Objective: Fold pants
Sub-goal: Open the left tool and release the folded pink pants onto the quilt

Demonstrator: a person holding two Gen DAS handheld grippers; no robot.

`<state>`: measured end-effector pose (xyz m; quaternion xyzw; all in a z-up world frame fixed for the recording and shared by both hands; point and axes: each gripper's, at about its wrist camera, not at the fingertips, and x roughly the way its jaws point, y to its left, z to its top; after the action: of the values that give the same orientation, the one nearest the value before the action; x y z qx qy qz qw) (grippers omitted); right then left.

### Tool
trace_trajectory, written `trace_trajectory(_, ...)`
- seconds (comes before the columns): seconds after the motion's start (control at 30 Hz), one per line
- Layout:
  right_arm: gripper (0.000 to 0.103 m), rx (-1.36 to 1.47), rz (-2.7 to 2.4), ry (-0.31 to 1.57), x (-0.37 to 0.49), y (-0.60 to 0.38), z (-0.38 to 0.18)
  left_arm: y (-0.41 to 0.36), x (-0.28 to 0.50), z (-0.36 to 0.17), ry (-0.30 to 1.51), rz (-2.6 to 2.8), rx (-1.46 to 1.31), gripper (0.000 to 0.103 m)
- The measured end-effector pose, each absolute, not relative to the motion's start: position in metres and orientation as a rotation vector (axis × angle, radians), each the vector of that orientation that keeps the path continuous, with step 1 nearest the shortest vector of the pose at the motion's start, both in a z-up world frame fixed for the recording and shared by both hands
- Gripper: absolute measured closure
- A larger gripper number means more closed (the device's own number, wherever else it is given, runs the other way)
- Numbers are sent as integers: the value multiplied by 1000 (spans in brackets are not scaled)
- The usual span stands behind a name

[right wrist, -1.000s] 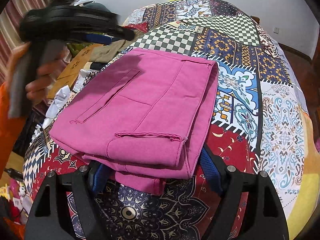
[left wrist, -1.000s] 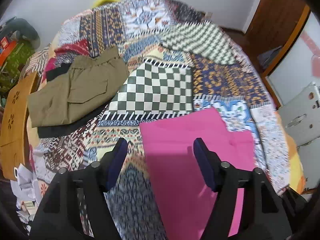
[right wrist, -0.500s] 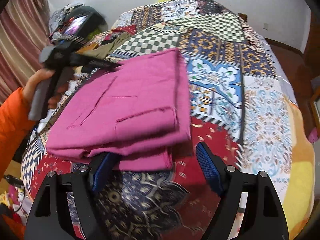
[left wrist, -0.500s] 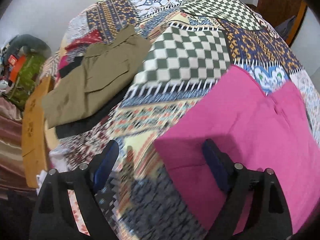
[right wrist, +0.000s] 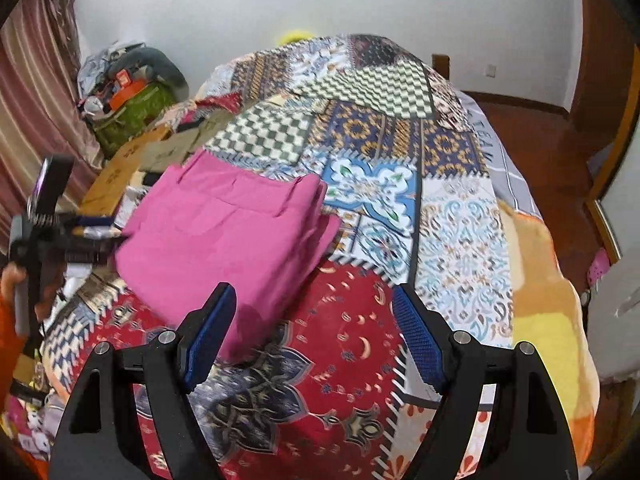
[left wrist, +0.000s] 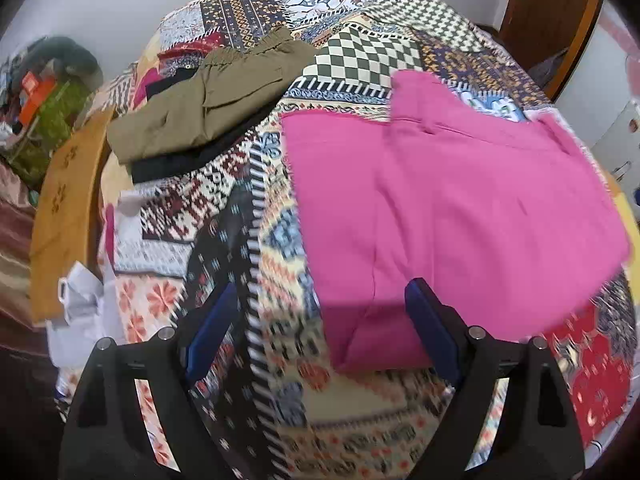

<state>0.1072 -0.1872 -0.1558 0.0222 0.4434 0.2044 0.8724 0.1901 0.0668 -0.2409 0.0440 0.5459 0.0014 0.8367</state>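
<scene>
Centre of both views: folded pink pants on the patchwork bedspread — lower layers hidden.
Left gripper: spread wide, empty; right fingertip overlaps the pants' near edge.
Right gripper: released, empty.
Upper left, left view: olive trousers — dark garment beneath, mostly covered.

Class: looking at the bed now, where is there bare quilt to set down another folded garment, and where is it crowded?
Free: the quilt right of the pink pants, and the checkered patch between them and the olive pants. Crowded: the left edge, with the olive pants over a black garment.
</scene>
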Motion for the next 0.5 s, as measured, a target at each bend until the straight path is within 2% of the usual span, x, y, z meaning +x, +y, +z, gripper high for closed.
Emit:
trace_trajectory(0.17,27,58,486,922,117,-165,-161,69,181,-241,1128,18,54,16)
trace_trajectory(0.2,30,63,492,939,122,-159,-167,70,179,-242,1127,21,44,16)
trace_trajectory(0.27,49,52,504,978,127,-151,-177,74,178,-241,1123,25,32,16)
trace_trajectory(0.3,54,41,504,998,130,-149,-183,76,176,-241,1120,29,30,16)
trace_trajectory(0.5,58,95,544,1038,129,-158,-193,87,163,-241,1105,68,58,19)
